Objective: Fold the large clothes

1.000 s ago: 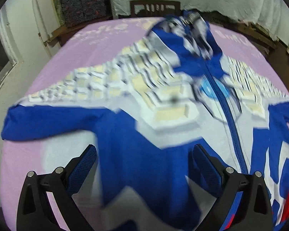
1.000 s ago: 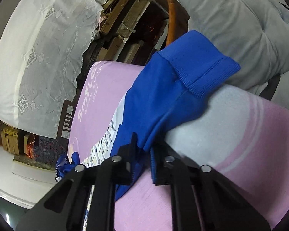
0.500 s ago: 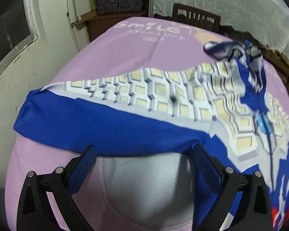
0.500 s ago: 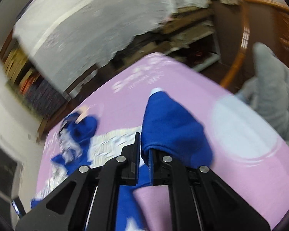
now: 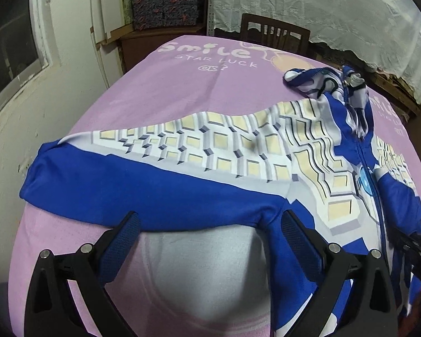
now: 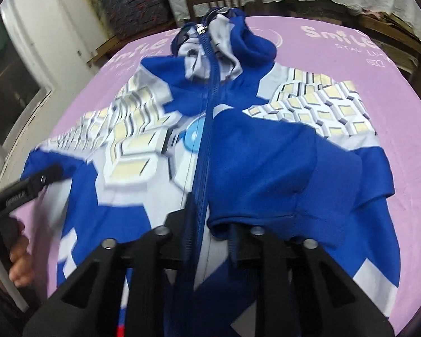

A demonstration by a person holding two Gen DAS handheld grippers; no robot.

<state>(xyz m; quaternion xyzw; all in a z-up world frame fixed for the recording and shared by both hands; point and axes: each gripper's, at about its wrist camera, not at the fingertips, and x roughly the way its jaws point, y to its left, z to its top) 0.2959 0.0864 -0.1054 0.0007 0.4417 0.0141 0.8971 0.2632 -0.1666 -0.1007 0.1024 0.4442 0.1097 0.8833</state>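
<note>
Right sleeve now folded inward across hoodie chest, cuff lying lower centre of right wrist view beside zip. Right gripper jaws just been opening, part open, cuff between them but pads no longer pinching. First sleeve fold looks done.

Left gripper wide open, empty, hovering just short of left sleeve, stretched flat across purple bed mid-frame. Likely next grab.

Purple printed sheet; wooden chair behind; white lace curtain.
</note>
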